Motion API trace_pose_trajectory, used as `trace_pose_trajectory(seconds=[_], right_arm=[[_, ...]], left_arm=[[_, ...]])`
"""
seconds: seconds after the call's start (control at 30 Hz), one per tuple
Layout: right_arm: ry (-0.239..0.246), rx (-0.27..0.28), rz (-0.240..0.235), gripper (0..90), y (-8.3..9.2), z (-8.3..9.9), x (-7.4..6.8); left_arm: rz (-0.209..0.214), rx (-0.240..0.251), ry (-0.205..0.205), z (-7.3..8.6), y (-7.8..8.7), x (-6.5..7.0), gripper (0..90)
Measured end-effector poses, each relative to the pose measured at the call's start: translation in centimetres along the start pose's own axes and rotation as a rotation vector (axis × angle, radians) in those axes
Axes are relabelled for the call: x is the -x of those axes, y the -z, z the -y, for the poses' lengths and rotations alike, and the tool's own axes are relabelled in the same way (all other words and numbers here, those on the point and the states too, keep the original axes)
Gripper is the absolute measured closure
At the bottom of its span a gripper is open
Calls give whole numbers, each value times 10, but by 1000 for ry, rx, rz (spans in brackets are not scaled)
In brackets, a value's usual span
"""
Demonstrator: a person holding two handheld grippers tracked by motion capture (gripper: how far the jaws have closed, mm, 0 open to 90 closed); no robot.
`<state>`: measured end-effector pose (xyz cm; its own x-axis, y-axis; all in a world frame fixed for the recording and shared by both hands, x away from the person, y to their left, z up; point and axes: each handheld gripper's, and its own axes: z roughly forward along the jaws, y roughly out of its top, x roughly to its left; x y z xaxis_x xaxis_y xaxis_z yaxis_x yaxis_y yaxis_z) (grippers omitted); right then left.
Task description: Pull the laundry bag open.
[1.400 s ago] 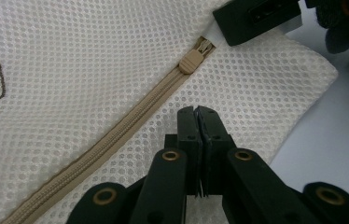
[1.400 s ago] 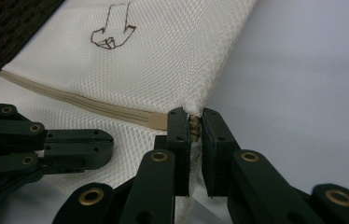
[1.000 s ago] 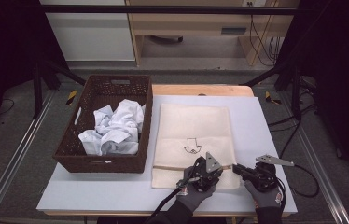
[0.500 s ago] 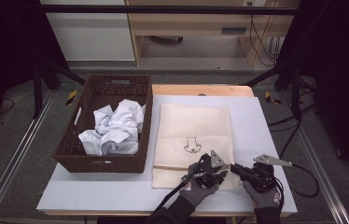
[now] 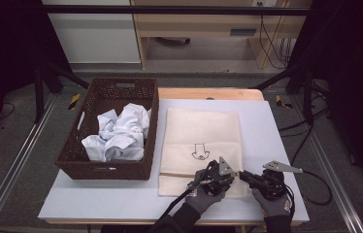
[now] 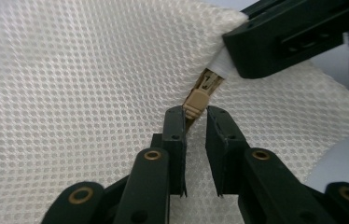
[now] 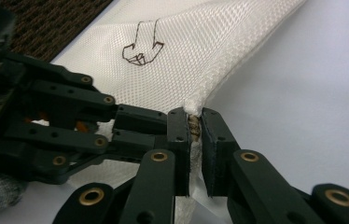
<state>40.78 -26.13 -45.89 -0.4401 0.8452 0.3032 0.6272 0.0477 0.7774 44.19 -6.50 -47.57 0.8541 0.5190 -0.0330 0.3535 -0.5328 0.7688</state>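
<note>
At the table's near right corner, the right gripper (image 7: 195, 122) pinches the mesh bag's (image 5: 200, 136) zipper end while the left gripper (image 6: 195, 120), jaws just closing narrow around the zipper pull (image 6: 195, 100), seems to need a firm grip before unzipping.

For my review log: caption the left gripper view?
Left gripper closing on mesh bag's tan zipper pull; right gripper pinches the bag's edge.
</note>
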Motion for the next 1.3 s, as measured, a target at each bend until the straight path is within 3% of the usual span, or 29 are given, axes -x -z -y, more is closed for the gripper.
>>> trace_pose_trajectory(seconds=[0.07, 0.13, 0.17, 0.23, 0.3, 0.33, 0.5, 0.57, 0.73, 0.93, 1.13, 1.3], right_arm=[[-10, -3, -1, 834, 0, 0, 0], [-10, -2, -1, 834, 0, 0, 0], [1, 2, -1, 834, 0, 0, 0], [-3, 6, -9, 834, 0, 0, 0], [-5, 9, -14, 834, 1, 0, -1], [-3, 8, -16, 834, 1, 0, -1], [-8, 11, -20, 834, 1, 0, 1], [-8, 9, -19, 834, 1, 0, 0], [9, 1, -15, 834, -2, 0, -2], [5, 6, -21, 834, -1, 0, -2], [13, 12, -20, 835, -1, 0, -2], [10, 16, -22, 835, 0, 0, 0]], left_arm=[[-4, 6, -12, 1, 2, 2, 781], [7, 9, -17, 1, 4, 3, 801], [31, 24, -19, 2, 6, 5, 810], [33, 25, -29, 2, 6, 6, 810], [20, 25, -37, 1, 4, 8, 796], [-27, 25, -44, 2, 3, 8, 774], [-60, 11, -22, 2, 5, 3, 762], [-44, 0, -3, 3, 3, -2, 769], [-22, -29, -17, 3, -1, -3, 773], [11, -3, 9, 1, 0, -4, 717], [2, -6, -25, -3, -3, -3, 702], [17, 0, -41, -4, -1, -1, 785]])
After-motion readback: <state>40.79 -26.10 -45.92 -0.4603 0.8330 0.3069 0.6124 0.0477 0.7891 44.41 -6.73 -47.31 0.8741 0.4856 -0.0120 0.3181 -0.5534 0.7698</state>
